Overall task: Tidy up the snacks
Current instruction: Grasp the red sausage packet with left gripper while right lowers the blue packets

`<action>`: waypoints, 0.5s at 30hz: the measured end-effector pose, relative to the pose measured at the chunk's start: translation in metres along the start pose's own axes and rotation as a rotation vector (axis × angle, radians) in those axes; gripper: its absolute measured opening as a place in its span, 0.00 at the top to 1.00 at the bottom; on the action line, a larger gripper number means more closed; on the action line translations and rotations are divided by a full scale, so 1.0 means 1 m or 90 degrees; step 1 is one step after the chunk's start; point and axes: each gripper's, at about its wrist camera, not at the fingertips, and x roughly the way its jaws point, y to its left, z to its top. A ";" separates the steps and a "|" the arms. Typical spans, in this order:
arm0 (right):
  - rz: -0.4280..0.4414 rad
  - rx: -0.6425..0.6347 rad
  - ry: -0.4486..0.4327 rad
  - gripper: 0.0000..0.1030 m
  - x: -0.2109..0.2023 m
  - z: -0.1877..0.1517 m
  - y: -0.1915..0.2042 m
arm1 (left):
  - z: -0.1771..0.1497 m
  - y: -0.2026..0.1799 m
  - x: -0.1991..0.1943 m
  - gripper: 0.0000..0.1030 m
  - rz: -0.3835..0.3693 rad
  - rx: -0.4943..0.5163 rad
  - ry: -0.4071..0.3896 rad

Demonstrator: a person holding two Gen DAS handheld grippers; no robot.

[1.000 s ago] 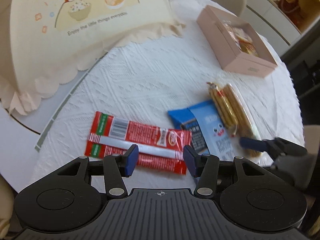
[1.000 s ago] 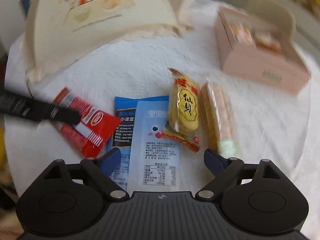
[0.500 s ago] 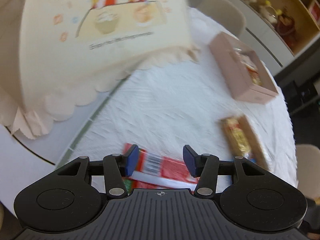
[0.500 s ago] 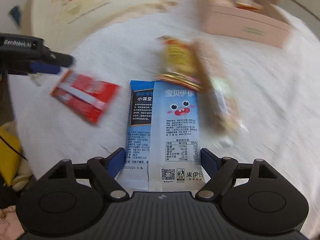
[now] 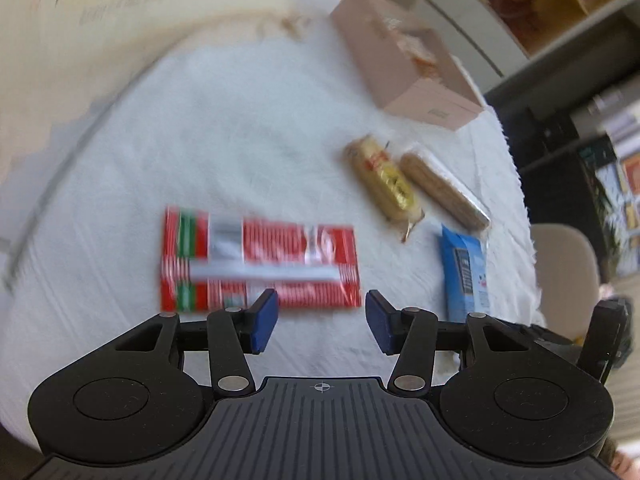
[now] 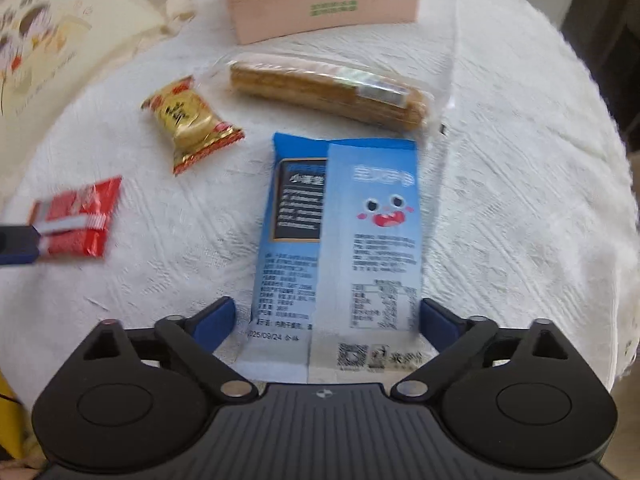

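Note:
A red snack packet (image 5: pixel 256 266) lies flat on the white tablecloth just beyond my open, empty left gripper (image 5: pixel 318 322); it also shows in the right wrist view (image 6: pixel 78 220). A blue snack packet (image 6: pixel 340 240) lies between the fingers of my open right gripper (image 6: pixel 326 318), its near end under the gripper body; it shows in the left view too (image 5: pixel 464 276). A gold wrapped rice cracker (image 6: pixel 186 120) and a clear-wrapped biscuit stick pack (image 6: pixel 328 90) lie further off. A pink box (image 6: pixel 324 4) holding snacks stands at the back.
A cream food cover (image 6: pixel 44 44) with cartoon print stands at the back left. The round table's edge (image 6: pixel 600 240) drops off to the right, with a chair (image 5: pixel 564 256) beyond it. The left gripper's fingertip (image 6: pixel 16 246) shows at the left edge of the right view.
The right gripper moved forward so the blue packet now lies between its fingers. The left gripper pulled back, bringing the whole red packet into view. The gold cracker now lies apart from the blue packet.

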 end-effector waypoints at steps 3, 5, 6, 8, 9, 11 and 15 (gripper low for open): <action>-0.003 0.028 -0.033 0.00 -0.003 -0.006 0.000 | 0.024 0.008 -0.004 0.48 0.046 0.040 -0.044; 0.000 0.025 -0.041 0.00 -0.006 -0.012 -0.003 | 0.034 0.020 0.003 0.48 0.067 0.046 -0.052; 0.003 0.023 -0.042 0.00 -0.008 -0.014 -0.004 | 0.038 0.027 0.009 0.48 0.073 0.043 -0.045; 0.011 0.021 -0.040 0.00 -0.010 -0.017 -0.006 | 0.040 0.038 0.020 0.49 0.066 0.024 -0.009; 0.015 0.022 -0.038 0.00 -0.011 -0.018 -0.008 | 0.037 0.039 0.023 0.49 0.055 0.019 0.006; 0.024 0.028 -0.036 0.00 -0.015 -0.021 -0.014 | 0.026 0.031 0.023 0.49 0.025 0.047 0.032; 0.032 0.043 -0.034 0.00 -0.015 -0.021 -0.023 | -0.005 -0.008 0.032 0.48 0.004 0.157 0.102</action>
